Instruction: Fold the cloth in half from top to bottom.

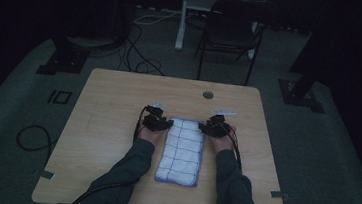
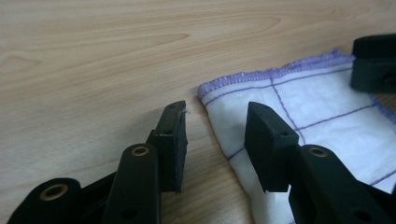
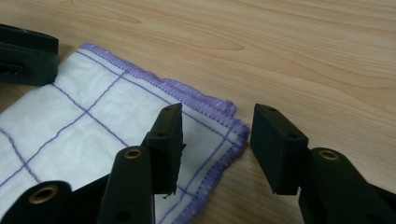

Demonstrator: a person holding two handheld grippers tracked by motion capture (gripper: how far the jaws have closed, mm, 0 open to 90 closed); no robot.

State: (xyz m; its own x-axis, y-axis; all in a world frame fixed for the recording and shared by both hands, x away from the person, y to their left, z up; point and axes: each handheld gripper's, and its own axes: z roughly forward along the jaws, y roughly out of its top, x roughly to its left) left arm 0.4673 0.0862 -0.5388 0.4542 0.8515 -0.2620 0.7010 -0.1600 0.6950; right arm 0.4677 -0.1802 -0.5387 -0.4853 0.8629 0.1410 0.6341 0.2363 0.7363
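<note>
a folded white cloth [image 1: 182, 151] with purple lines lies at the centre of the bench [image 1: 108, 105], the left gripper [image 1: 163, 124] and right gripper [image 1: 207, 127] at its far corners, fingers open, straddling the edges, holding nothing

wooden table [image 1: 119, 101]; folded checked cloth [image 1: 183, 150]

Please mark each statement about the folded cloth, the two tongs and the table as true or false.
1. The cloth is white with purple grid lines. True.
2. The left tongs are clamped on a cloth corner. False: the jaws stand open, the corner lying between them.
3. The right tongs are open at the cloth's other far corner. True.
4. The cloth lies crumpled in a heap. False: it lies flat, folded into a neat rectangle.
5. The wooden table has a round hole near its far edge. True.
</note>
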